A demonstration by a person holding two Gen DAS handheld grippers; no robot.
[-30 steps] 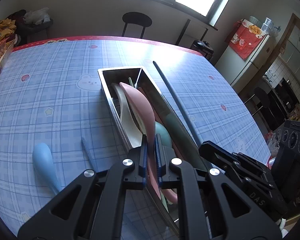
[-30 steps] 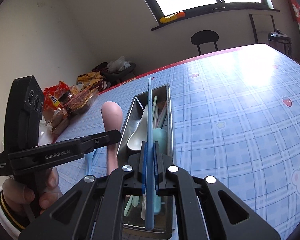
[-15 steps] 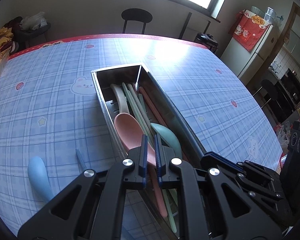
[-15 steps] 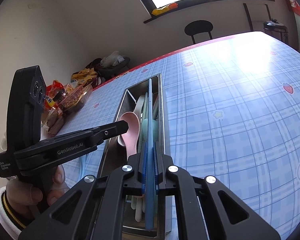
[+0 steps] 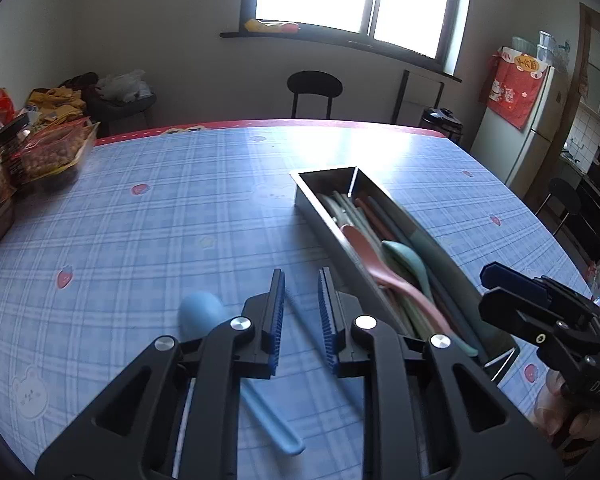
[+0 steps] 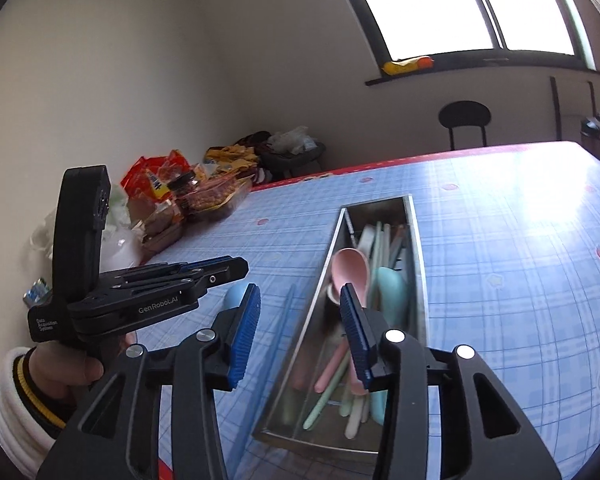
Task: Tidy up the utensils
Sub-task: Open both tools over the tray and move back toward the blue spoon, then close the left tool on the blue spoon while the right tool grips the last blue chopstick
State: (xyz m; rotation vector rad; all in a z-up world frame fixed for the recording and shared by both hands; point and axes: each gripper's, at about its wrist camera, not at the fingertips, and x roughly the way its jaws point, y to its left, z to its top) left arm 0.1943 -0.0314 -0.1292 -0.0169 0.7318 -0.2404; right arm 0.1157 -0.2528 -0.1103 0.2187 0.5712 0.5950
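Both grippers' jaws are opening, empty — the left gripper (image 5: 300, 316) above a blue spoon (image 5: 204, 314) lying on the table (image 5: 160, 208), the right gripper (image 6: 300, 336) over the near end of the metal tray (image 6: 418, 248). Farther in, a pink spoon (image 6: 350, 270) lies among other utensils.

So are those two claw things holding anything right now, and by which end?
Nothing is held. The left gripper and right gripper are both opening with nothing between the pads; the pink spoon lies in the metal tray, the blue spoon on the table.
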